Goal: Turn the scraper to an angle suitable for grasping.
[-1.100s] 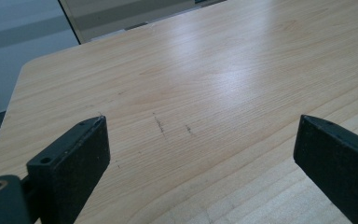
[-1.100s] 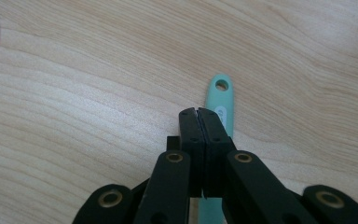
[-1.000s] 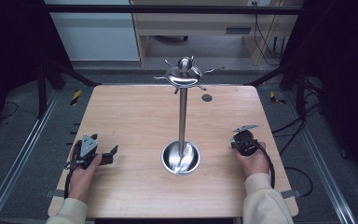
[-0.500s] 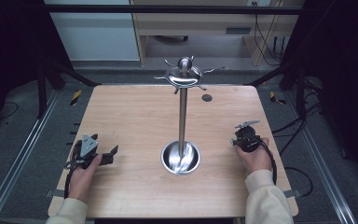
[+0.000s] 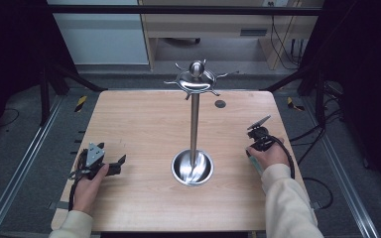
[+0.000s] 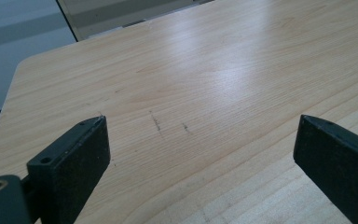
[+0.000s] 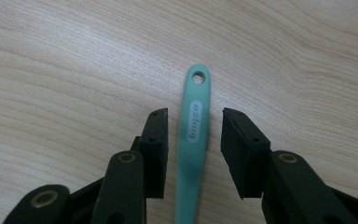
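A teal plastic utensil handle (image 7: 193, 135) with a hanging hole at its far end lies flat on the wooden table (image 5: 144, 124). My right gripper (image 7: 193, 116) points down over it, open, one jaw on each side of the handle and neither touching it. From above, that right gripper (image 5: 258, 143) is at the table's right side, with a bit of the teal handle (image 5: 253, 162) showing by the hand. My left gripper (image 5: 118, 162) rests at the table's left front, open wide, with bare wood between its jaws (image 6: 200, 126).
A tall metal stand (image 5: 194, 124) with a round dished base (image 5: 192, 167) and a crown of hooks (image 5: 196, 79) rises from the table's middle. A small dark round spot (image 5: 220, 104) sits near the far edge. Black frame bars and cables surround the table.
The right hand and its gripper have shifted slightly toward the far side of the table. The left gripper has not moved.
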### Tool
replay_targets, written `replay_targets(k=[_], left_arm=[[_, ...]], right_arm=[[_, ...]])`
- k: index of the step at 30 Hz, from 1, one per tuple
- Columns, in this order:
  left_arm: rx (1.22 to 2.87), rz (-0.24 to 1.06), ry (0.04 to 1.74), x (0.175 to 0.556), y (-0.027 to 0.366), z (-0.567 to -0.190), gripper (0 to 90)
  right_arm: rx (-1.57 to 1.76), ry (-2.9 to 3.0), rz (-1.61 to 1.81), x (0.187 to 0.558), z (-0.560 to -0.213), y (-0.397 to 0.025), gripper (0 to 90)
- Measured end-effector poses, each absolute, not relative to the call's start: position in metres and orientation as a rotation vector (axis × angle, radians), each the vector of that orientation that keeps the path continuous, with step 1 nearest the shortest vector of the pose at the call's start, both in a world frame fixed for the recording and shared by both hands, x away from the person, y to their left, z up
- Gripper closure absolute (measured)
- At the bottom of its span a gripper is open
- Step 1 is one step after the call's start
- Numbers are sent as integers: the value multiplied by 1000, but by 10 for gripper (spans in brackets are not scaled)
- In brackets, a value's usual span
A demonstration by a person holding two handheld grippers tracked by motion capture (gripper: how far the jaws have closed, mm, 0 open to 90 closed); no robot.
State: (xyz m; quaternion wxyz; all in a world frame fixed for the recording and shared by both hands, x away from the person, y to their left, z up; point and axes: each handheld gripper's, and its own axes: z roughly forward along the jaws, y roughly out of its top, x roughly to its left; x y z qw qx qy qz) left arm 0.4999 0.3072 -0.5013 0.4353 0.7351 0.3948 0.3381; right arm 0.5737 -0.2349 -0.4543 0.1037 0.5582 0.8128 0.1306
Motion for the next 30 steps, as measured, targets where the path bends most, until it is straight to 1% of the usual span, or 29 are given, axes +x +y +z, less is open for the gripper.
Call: replay_targets(k=[6, 17, 23, 30], left_arm=[[1837, 841, 981, 500, 306, -501, 35], [1839, 842, 981, 500, 306, -501, 35], [1839, 839, 982, 500, 306, -501, 35], [1841, 839, 981, 500, 306, -501, 35]], right_arm=[[1655, 2410, 349, 580, -460, -234, 631], [1657, 2428, 328, 584, -461, -234, 653], [1660, 2437, 320, 586, -464, -233, 689], [1662, 2441, 299, 588, -465, -230, 709]])
